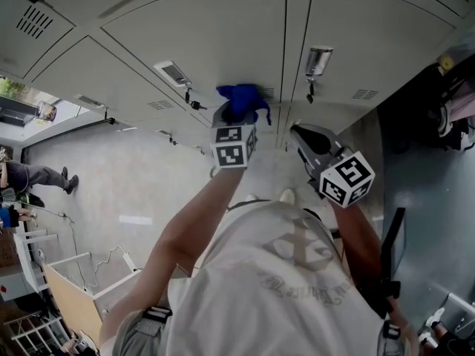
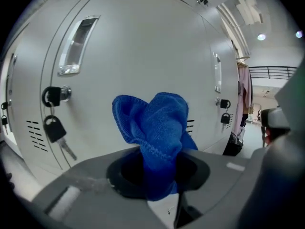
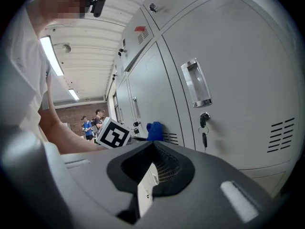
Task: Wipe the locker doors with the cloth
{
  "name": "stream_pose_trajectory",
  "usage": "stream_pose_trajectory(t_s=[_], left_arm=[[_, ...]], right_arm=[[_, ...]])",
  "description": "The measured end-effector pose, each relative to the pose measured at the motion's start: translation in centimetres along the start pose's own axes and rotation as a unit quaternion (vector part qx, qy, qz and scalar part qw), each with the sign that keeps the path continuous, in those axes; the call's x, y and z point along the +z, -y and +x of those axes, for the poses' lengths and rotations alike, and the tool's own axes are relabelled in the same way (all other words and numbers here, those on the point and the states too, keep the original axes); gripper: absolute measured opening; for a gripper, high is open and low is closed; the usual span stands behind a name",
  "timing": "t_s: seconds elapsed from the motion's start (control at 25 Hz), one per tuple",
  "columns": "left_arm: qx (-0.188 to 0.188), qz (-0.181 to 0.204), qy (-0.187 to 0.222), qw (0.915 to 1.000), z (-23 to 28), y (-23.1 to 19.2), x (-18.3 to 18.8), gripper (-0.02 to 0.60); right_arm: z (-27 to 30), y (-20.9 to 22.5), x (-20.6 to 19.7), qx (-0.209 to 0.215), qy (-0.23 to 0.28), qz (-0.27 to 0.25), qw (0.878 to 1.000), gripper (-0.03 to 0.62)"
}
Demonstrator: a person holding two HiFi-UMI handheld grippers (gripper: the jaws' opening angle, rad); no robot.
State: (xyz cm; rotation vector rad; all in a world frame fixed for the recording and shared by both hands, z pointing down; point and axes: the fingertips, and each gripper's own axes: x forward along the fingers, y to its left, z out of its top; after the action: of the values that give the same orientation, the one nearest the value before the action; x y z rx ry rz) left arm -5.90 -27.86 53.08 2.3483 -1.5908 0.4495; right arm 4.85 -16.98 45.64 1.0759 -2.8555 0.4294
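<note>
"So why was the left tool (image 2: 159, 173) up against the locker door (image 2: 138, 56)?"

"It pinched the blue cloth (image 2: 155, 123), with a wad bunched out past its tips, apparently so the wad could rub the panel. The wad sat right at the door; I couldn't tell whether it touched."

"And the right tool (image 3: 152, 173)?"

"Pressed together on nothing, held near the neighbouring door (image 3: 238, 80), probably just kept clear."

"Counts?"

"One cloth, two tools, and two keys (image 1: 194, 104) hanging from the locks nearest them."
</note>
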Motion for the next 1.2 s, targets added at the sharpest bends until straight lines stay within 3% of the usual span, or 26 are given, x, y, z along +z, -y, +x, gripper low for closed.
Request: stream_pose_trajectory(t_s=[0.36, 0.6, 0.88, 1.2], left_arm=[[-0.056, 0.046, -0.029, 0.997, 3.0, 5.9, -1.8, 0.124], [-0.083, 0.048, -0.062, 0.9935, 4.5, 8.0, -3.7, 0.124], [-0.023, 0.002, -0.079, 0.9966, 3.4, 3.0, -4.9, 0.123], [0.059, -0.022, -0.078, 0.9949, 1.1, -4.9, -5.7, 0.123]], right_arm=[[-2.2, 2.0, -0.2, -0.016, 0.004, 0.006, 1.0, 0.006], [-3.0, 2.9, -0.3, -0.016, 0.004, 0.011, 1.0, 0.006], [-3.1, 3.1, -0.1, -0.004, 0.006, 0.01, 1.0, 0.006], [-3.3, 3.1, -0.5, 0.013, -0.001, 0.008, 1.0, 0.006]])
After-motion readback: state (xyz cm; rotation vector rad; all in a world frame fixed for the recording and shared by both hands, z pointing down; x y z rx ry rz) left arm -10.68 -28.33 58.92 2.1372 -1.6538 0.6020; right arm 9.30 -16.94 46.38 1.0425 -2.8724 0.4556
